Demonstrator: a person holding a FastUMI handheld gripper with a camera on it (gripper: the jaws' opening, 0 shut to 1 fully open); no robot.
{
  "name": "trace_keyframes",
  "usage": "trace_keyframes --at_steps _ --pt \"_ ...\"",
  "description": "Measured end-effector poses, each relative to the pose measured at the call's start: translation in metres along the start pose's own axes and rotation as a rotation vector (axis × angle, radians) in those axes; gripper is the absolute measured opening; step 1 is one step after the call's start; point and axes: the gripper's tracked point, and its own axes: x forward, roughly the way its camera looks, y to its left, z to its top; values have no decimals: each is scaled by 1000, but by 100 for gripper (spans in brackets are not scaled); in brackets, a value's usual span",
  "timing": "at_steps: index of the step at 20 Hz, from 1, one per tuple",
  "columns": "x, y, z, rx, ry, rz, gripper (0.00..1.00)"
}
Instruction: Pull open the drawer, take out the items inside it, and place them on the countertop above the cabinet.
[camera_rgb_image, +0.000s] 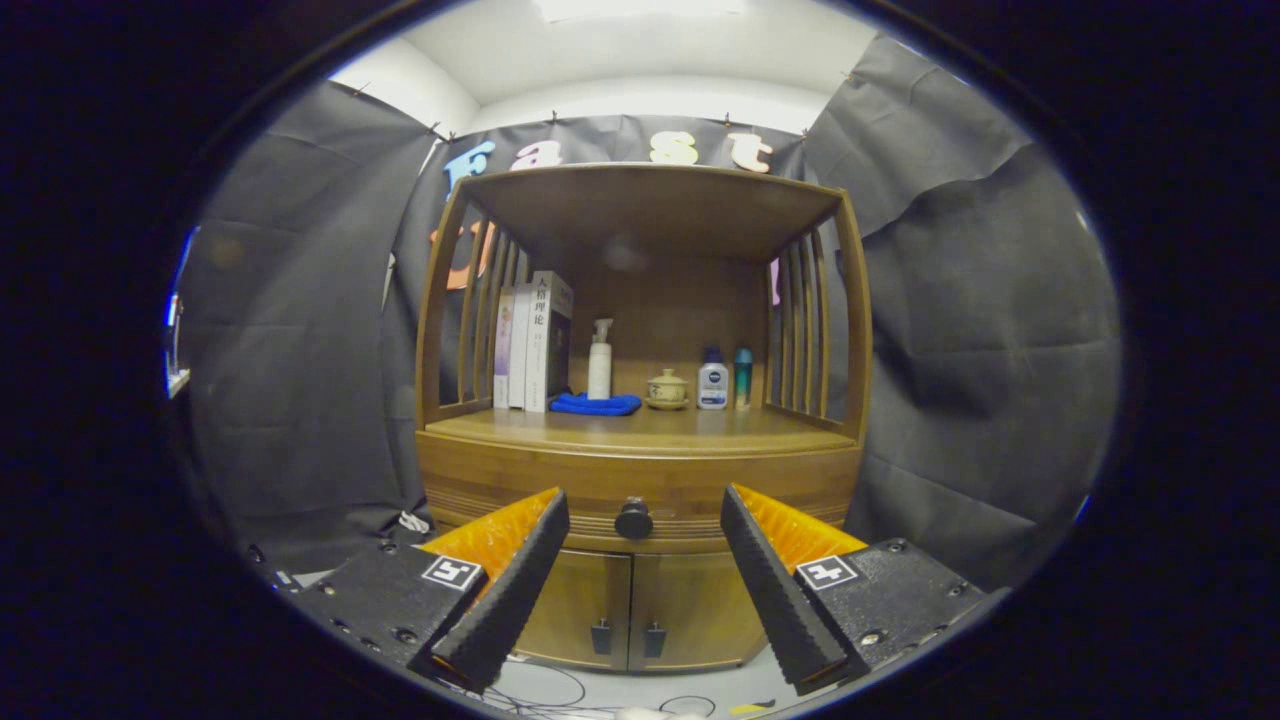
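Observation:
A wooden cabinet stands straight ahead. Its drawer (600, 495) is closed, and the dark round knob (633, 519) sits on its front. My gripper (642, 505) is open, with the knob lined up between the two fingertips but some way beyond them. The fingers (520, 570) touch nothing. The countertop (640, 428) above the drawer is a wooden shelf with bare room along its front. What lies inside the drawer is hidden.
On the shelf stand books (535, 340), a white pump bottle (600, 360), a blue cloth (596, 404), a small lidded cup (667, 388) and two small bottles (725, 380). Slatted side rails (800, 330) flank the shelf. Two lower doors (630, 610) are closed. Cables (560, 690) lie on the floor.

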Motion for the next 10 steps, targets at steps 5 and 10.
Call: trace_keyframes --at_steps 5,10 --pt "3 1 -6 -6 10 0 99" --pt "7 5 -18 -18 28 8 99"
